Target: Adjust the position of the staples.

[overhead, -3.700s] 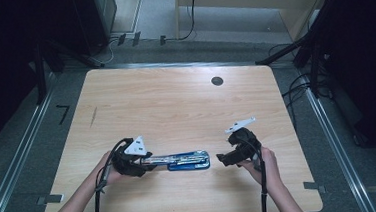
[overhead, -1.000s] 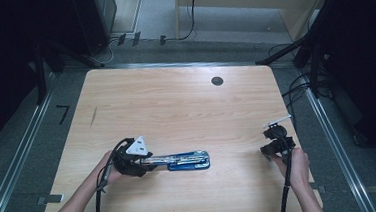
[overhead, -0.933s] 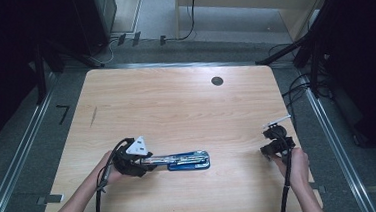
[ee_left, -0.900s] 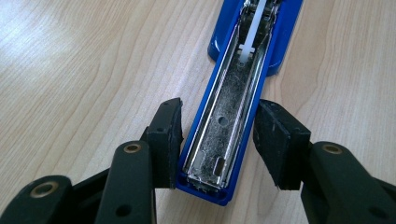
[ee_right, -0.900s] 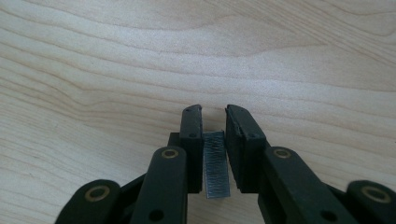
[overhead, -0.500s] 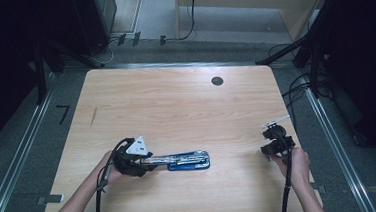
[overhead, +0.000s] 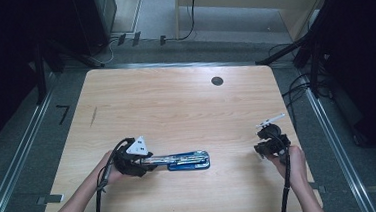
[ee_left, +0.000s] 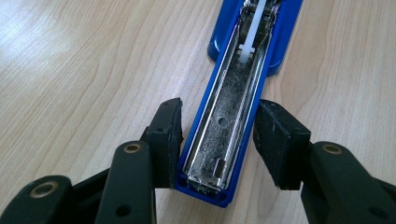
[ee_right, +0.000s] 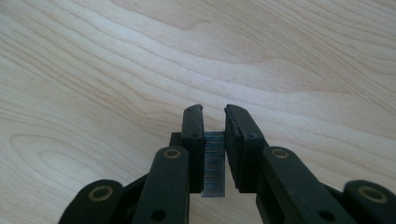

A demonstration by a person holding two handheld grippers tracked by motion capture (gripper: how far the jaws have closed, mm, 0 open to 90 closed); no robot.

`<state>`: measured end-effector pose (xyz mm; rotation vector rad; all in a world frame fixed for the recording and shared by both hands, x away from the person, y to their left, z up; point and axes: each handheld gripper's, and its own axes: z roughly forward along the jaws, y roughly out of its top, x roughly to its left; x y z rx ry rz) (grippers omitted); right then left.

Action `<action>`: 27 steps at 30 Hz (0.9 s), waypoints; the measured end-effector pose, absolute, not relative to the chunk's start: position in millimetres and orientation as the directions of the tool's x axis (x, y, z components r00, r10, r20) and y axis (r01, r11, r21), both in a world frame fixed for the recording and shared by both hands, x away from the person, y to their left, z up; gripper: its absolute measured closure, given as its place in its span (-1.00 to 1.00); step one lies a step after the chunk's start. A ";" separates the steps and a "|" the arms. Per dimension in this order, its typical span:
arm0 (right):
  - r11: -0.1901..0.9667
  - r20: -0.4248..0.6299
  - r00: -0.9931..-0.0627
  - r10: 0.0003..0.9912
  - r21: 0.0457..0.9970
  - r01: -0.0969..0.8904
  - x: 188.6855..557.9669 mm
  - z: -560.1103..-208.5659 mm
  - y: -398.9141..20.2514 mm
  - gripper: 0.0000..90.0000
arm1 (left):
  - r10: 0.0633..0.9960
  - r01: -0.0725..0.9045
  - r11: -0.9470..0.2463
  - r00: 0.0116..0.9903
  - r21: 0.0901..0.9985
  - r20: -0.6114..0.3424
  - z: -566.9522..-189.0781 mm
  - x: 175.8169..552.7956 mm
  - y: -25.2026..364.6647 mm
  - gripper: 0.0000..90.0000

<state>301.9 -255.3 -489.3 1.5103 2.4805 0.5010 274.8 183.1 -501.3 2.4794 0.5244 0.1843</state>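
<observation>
I've got the brittle, feather-light grey strip of staples (ee_right: 214,163) pinched by its flat sides in my nearly closed right gripper (ee_right: 214,112) at lower right, while my half-open left gripper (ee_left: 218,140) clamps the rigid blue metal stapler (ee_left: 233,107), tray open, lower centre.

1. The high view looks forward and down from above the person's side onto the whole light wooden table (overhead: 175,102).
2. The left gripper view looks very near along its black jaws at the open blue metal stapler (ee_left: 233,107), which lies also in the high view (overhead: 187,161).
3. The right gripper view looks close and low over the same wooden top (ee_right: 140,60).
</observation>
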 end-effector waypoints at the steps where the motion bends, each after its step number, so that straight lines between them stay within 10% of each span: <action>1: 0.425 0.011 -0.464 0.886 0.382 0.820 301.5 -488.8 -253.4 0.77 | 0.408 0.327 -0.747 0.913 0.579 0.012 -501.4 274.8 183.1 0.19; 27: 0.545 0.065 -0.626 0.777 0.429 0.721 293.6 -478.9 -215.4 0.77 | 0.397 0.318 -0.752 0.918 0.578 0.012 -502.1 276.3 182.0 0.20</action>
